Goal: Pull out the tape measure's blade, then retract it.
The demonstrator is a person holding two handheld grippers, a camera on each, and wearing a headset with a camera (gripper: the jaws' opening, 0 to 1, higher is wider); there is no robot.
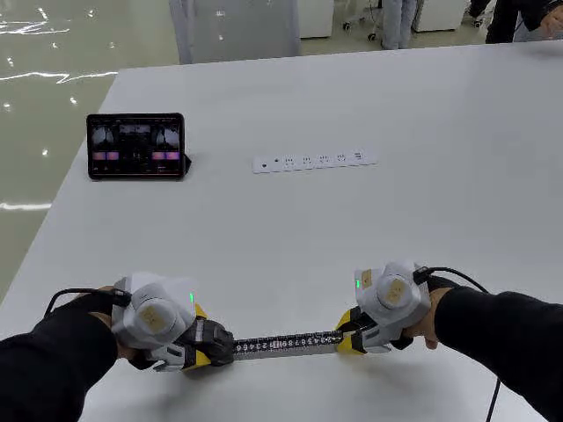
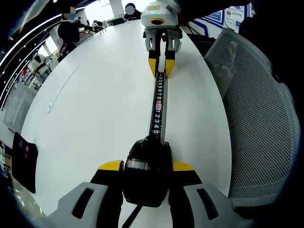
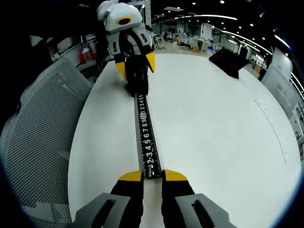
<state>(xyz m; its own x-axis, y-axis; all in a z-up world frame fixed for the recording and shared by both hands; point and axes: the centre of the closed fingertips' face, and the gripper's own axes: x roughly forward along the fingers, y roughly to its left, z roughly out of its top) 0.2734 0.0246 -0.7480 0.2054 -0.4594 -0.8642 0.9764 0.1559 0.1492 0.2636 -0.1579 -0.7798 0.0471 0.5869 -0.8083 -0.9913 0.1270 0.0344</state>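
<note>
In the head view, low in the frame, the left gripper (image 1: 207, 338) sits at the lower left and the right gripper (image 1: 345, 334) at the lower right. Both are over the white worktop (image 1: 352, 229), and a black-sleeved arm comes in behind each.

The black plastic tape measure case (image 2: 147, 173) is at the bottom centre of the left gripper view. It is clamped between that gripper's yellow-tipped fingers (image 2: 110, 166), which press on its two sides.

The dark numbered blade (image 2: 158, 102) is drawn out of the case. It runs straight up the frame, just above the worktop, to the right gripper at the top centre.

In the right gripper view, the blade's free end lies at the bottom centre, in the narrow gap between that gripper's yellow-tipped fingers (image 3: 175, 175). They are closed tight on it, and the numerals start right at the tips. From there the blade runs up the frame to the case, which the left gripper holds at the upper left.

In the head view, a black tablet with a lit screen (image 1: 136, 146) stands at the upper left. A white power strip (image 1: 314, 161) lies near the centre. Both are well apart from the tape measure.

A grey mesh chair back (image 2: 261, 118) fills the right side of the left gripper view.
</note>
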